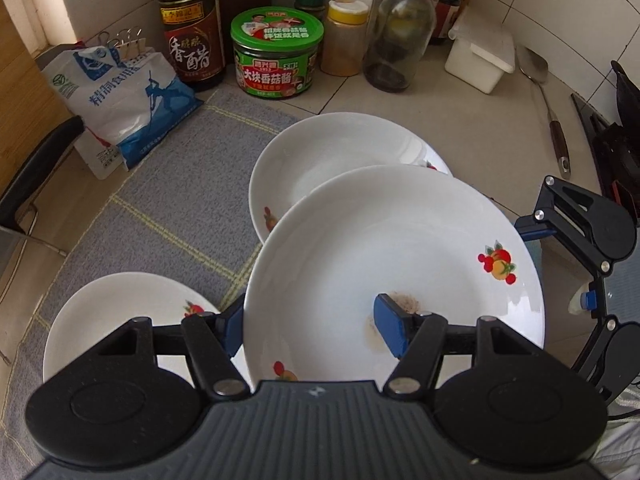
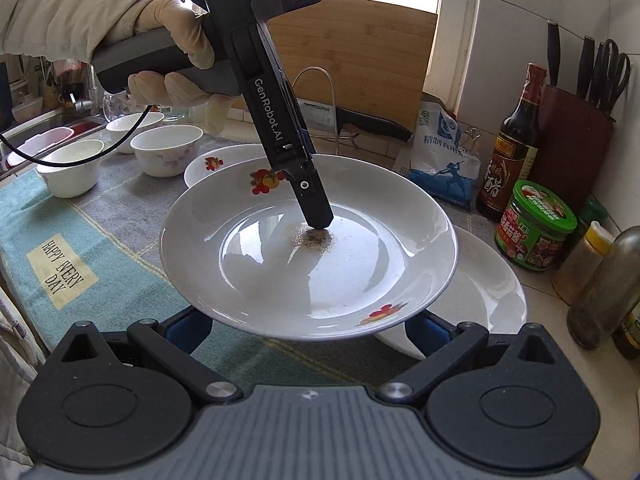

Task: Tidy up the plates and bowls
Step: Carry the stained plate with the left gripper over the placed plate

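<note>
A white plate with fruit prints [image 1: 384,256] is held tilted above the mat; it also shows in the right wrist view [image 2: 304,256]. My left gripper [image 1: 312,330] is shut on the plate's near rim, one blue pad [image 1: 390,330] inside by a brown stain, the other under the rim. It comes down from above in the right wrist view [image 2: 316,212]. A second plate [image 1: 320,160] lies beyond and partly under the held one. A third plate [image 1: 120,316] lies at the left. My right gripper [image 2: 308,330] is open, fingers spread below the plate's edge. Three white bowls [image 2: 166,154] stand at the far left.
A grey checked mat [image 1: 172,216] covers the counter. A salt bag [image 1: 120,96], vinegar bottle [image 1: 192,28], green jar [image 1: 276,56], spice jars and a glass bottle [image 1: 396,36] line the wall. A ladle [image 1: 548,96] lies right. A knife block [image 2: 572,128] and cutting board [image 2: 360,64] stand behind.
</note>
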Available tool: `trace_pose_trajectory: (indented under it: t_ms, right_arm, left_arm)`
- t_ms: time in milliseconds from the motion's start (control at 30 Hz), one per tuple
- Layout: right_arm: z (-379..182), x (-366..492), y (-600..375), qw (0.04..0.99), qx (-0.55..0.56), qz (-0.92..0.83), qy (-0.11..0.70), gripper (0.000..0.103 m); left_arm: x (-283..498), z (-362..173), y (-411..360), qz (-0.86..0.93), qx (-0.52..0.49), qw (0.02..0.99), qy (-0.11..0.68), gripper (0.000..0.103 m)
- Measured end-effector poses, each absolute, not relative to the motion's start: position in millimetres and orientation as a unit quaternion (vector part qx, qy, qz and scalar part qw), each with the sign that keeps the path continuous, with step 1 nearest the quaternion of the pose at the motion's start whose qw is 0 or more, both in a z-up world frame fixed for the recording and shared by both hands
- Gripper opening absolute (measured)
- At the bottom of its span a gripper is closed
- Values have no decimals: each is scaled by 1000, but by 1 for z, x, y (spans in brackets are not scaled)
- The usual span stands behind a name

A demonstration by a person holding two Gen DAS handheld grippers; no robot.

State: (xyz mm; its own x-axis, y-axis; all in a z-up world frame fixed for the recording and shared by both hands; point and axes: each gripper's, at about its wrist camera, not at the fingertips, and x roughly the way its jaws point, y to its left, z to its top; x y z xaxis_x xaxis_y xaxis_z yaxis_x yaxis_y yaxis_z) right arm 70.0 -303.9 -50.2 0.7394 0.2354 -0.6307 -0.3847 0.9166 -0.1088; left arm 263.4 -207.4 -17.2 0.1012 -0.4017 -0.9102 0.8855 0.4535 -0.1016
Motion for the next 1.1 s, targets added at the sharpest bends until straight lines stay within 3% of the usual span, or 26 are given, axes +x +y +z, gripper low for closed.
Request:
trace_pose_trajectory:
  t_ms: [433, 1100]
  right_arm:
    - [-58, 76, -348, 925, -104, 116, 346, 103]
    - [-52, 95, -362, 918, -85, 92, 377, 103]
  left_arm:
    - [284, -38, -275, -497, 256, 672, 485, 66]
    - [314, -62, -296, -493, 224, 668, 511, 66]
